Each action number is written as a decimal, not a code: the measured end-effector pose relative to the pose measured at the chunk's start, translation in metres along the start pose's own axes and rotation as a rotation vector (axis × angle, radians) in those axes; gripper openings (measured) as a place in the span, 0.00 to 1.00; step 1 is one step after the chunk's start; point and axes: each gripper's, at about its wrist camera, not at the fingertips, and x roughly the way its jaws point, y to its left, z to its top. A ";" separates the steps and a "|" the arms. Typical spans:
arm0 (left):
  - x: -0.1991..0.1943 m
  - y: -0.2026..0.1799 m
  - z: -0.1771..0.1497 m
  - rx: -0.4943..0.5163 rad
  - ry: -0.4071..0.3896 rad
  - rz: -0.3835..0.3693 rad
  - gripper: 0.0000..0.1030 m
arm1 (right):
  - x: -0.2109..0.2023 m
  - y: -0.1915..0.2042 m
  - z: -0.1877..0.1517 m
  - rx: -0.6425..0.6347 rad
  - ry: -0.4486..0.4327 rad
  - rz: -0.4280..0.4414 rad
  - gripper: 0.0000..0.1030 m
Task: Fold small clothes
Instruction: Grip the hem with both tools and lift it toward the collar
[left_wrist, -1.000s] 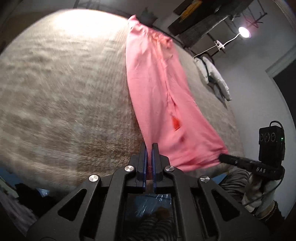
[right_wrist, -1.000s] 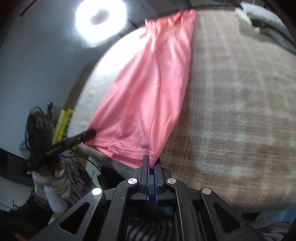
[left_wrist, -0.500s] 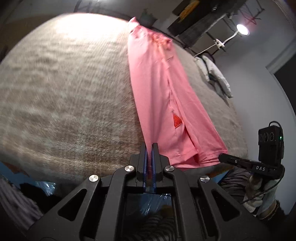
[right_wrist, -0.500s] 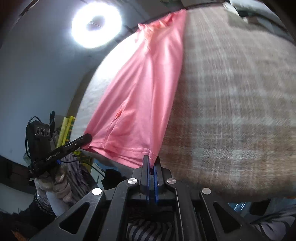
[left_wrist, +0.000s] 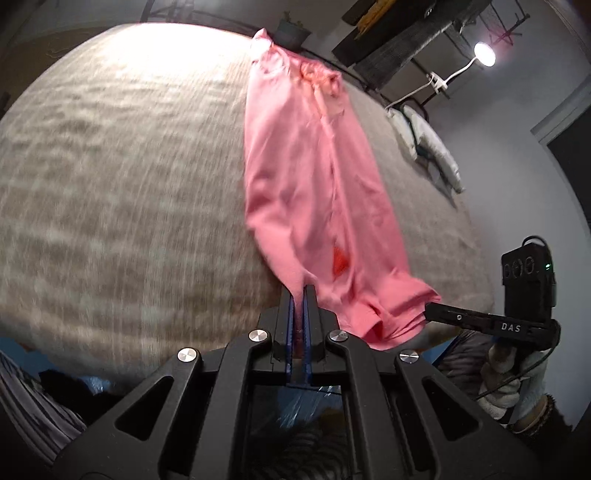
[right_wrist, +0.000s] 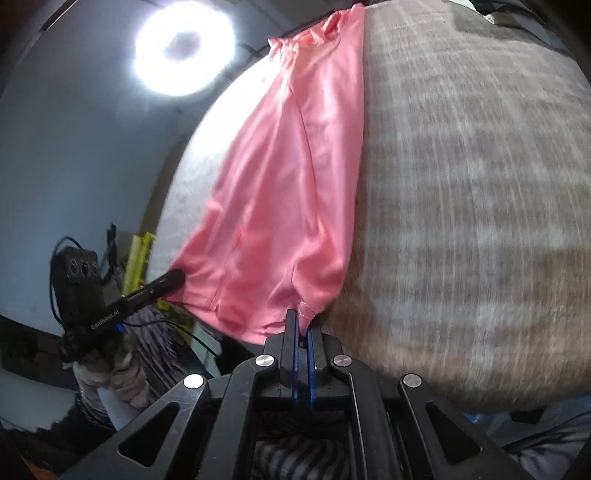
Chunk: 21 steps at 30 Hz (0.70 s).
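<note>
At the near edge of the bed (left_wrist: 110, 206), you have the pink shirt (left_wrist: 310, 192) pinched at both hem corners: the left gripper (left_wrist: 299, 291) has its fingers pressed together on the left corner, and the right gripper (right_wrist: 301, 321) has its fingers clamped on the right one. The shirt lies stretched away across the grey blanket (right_wrist: 461, 184), collar at the far end. The hem between your grippers sags and bunches. If you carry it forward unevenly, the fold will likely crease; a thin pinch could also slip free.
</note>
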 end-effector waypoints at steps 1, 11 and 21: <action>-0.002 -0.001 0.007 0.000 -0.007 -0.009 0.02 | -0.004 0.000 0.006 0.006 -0.010 0.015 0.00; 0.011 -0.010 0.088 0.031 -0.065 -0.029 0.02 | -0.029 0.008 0.084 -0.032 -0.114 0.028 0.01; 0.057 0.000 0.175 0.018 -0.103 -0.009 0.02 | -0.010 -0.002 0.177 -0.015 -0.168 0.013 0.01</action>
